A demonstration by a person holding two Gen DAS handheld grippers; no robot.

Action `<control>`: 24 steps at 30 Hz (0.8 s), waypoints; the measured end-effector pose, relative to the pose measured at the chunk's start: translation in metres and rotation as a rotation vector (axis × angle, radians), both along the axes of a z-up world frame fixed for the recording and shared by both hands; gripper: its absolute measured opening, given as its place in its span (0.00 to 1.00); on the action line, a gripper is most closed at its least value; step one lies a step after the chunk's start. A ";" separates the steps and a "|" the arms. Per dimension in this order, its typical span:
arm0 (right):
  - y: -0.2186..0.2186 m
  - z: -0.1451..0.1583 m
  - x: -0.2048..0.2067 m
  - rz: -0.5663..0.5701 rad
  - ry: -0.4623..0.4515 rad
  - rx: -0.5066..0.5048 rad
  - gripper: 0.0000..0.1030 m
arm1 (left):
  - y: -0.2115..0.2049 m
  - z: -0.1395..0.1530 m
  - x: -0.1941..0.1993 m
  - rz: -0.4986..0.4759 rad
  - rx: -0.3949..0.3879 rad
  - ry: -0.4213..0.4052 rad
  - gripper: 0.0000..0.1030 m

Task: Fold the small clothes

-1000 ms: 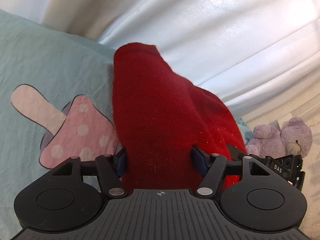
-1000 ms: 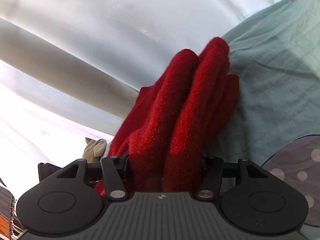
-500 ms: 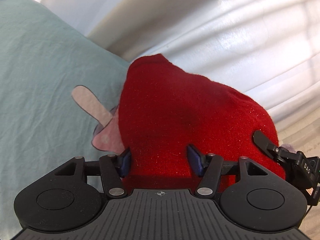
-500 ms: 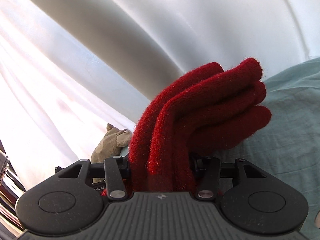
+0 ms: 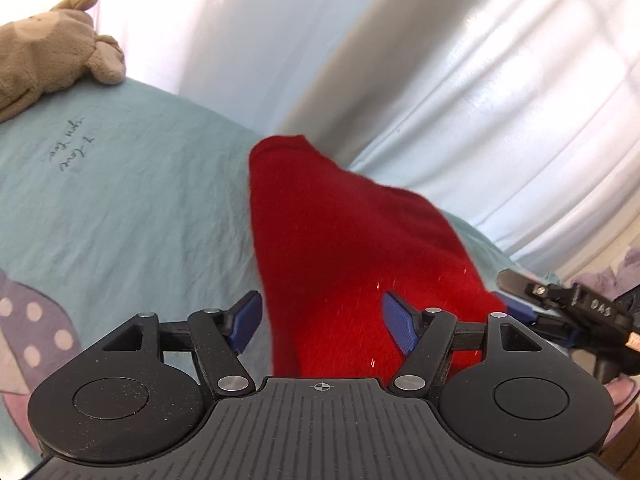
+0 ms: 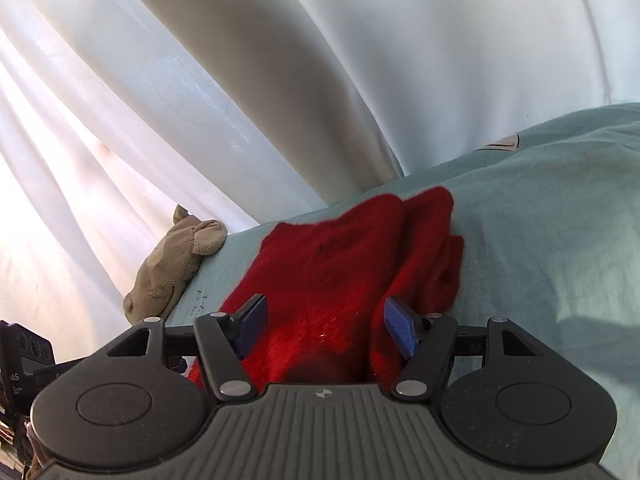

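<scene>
Left gripper (image 5: 320, 322), right gripper (image 6: 324, 324): jaws opening wide, red glove (image 5: 344, 248) between, unpinched.

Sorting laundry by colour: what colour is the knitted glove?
Solid red glove, clearest in the right wrist view.

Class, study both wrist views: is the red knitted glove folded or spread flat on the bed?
Folded. The red knitted glove lies doubled on the pale green bedsheet, its fingers stacked over the lower layer.
</scene>
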State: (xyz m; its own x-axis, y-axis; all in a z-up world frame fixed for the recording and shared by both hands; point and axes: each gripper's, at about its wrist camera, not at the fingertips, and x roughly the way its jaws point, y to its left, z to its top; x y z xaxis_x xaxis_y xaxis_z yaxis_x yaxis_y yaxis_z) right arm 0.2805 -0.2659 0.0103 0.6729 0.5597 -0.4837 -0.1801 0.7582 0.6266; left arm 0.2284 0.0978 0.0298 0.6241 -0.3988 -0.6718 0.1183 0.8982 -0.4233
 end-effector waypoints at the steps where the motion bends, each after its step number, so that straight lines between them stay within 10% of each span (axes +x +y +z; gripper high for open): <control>1: -0.003 0.000 -0.012 -0.011 -0.002 0.027 0.64 | -0.002 -0.003 -0.009 -0.011 0.026 -0.002 0.72; 8: 0.012 0.023 -0.055 -0.024 -0.092 0.061 0.49 | -0.014 0.014 -0.012 0.038 0.083 -0.047 0.76; 16: 0.076 0.015 -0.037 0.078 -0.180 -0.414 0.23 | -0.056 0.001 0.002 -0.002 0.238 0.022 0.79; 24: 0.074 -0.015 -0.040 0.089 -0.131 -0.636 0.05 | -0.080 -0.012 0.002 -0.050 0.321 0.024 0.88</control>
State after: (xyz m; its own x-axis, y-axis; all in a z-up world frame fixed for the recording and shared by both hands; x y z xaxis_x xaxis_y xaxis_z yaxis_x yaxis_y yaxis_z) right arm 0.2408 -0.1918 -0.0050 0.7128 0.2479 -0.6561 -0.3038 0.9523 0.0297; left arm 0.2306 0.0173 0.0179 0.5914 -0.1940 -0.7827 0.1594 0.9796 -0.1223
